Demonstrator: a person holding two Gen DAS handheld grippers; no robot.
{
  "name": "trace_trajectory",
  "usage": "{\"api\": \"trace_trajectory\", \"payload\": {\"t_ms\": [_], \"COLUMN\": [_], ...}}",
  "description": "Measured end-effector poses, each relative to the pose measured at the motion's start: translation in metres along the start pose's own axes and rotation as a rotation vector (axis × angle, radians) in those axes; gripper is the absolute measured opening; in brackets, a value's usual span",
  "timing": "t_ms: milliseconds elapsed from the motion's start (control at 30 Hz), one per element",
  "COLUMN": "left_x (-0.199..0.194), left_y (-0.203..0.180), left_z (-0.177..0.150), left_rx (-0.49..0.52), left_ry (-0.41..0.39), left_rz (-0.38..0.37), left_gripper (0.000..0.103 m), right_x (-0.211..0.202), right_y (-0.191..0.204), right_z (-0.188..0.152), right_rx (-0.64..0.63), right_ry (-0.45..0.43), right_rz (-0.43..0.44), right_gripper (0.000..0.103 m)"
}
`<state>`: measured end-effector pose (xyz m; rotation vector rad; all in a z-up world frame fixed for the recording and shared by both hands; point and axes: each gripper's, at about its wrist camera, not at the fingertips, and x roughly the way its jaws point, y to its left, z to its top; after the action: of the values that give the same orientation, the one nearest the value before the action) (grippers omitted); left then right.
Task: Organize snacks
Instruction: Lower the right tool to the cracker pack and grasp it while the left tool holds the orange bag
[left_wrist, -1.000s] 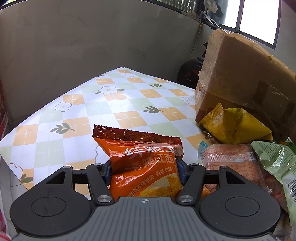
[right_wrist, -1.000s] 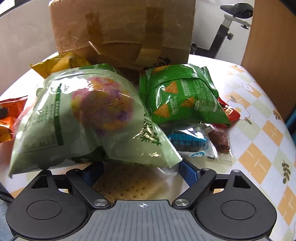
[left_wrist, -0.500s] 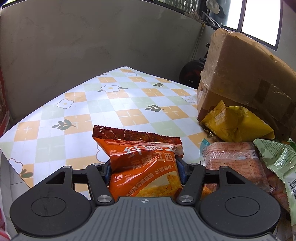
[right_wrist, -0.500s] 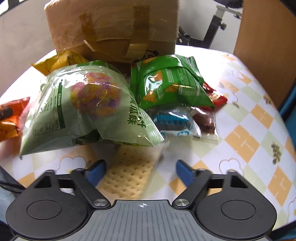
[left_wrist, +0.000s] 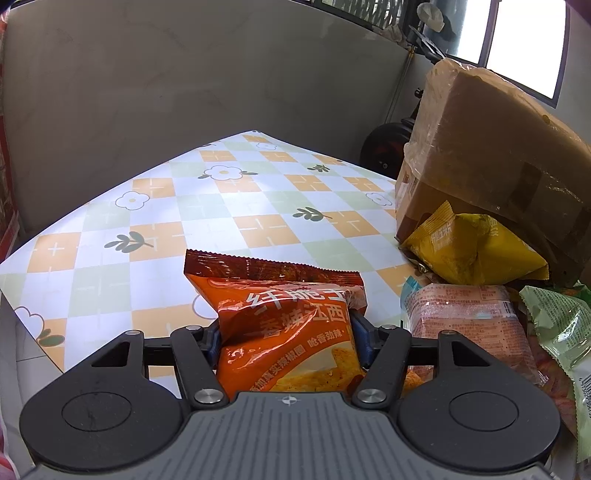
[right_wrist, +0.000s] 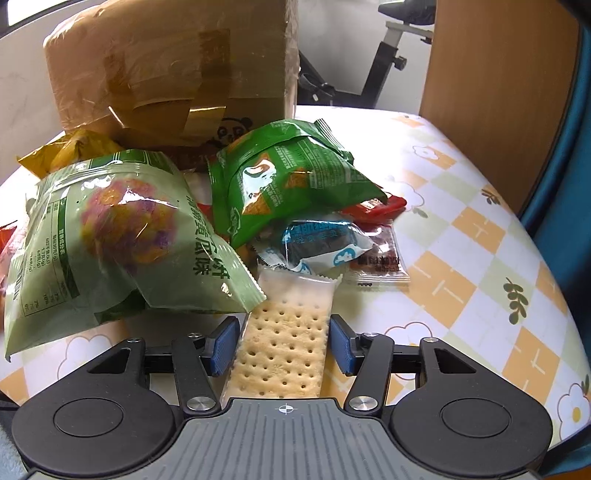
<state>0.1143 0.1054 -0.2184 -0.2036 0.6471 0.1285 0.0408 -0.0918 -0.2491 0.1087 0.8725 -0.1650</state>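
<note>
cracker pack (right_wrist: 284, 343) between closing jaws – untouched

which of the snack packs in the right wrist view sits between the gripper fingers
The clear-wrapped pack of pale dotted crackers: it alone lies between the closing right gripper pads, in front of the green bags.

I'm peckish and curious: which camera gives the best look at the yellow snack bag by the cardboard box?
The left wrist view. There the yellow snack bag lies whole against the foot of the cardboard box, nothing covering it. The right wrist view shows only a crumpled corner behind the pale green bag.
</note>
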Motion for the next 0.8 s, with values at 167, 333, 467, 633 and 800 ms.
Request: {"api": "trace_trajectory", "payload": {"t_ms": [167, 333, 467, 633, 800], "left_x": [-0.013, -0.025, -0.033, -0.038, -0.039], "left_y": [0.004, -0.001, -0.004, -0.003, -0.003], "left_z": [0.006, 0.011, 0.014, 0.012, 0.011], "left_rx": [-0.027, -0.023, -0.022, -0.022, -0.021], "left_ry": [-0.050, -0.097, -0.110, -0.113, -0.107], "left_rz": [0.005, 0.011, 0.012, 0.012, 0.005], "left_gripper": [0.063, 0.063, 0.063, 0.063, 0.063], "right_x": [-0.013, -0.027, -0.035, -0.037, -0.036], "right_y": [-0.018, -0.030, -0.037, -0.042, -0.054], "right_z": [0.004, 0.004, 0.004, -0.001, -0.005], "right_rx": [0.098, 0.138, 0.153, 0.181, 0.242], "right_ry": [-0.034, -0.090, -0.114, -0.111, -0.111], "right_rz": [0.023, 0.029, 0.044, 0.049, 0.042], "right_gripper": [0.043, 0.043, 0.043, 0.043, 0.042]}}
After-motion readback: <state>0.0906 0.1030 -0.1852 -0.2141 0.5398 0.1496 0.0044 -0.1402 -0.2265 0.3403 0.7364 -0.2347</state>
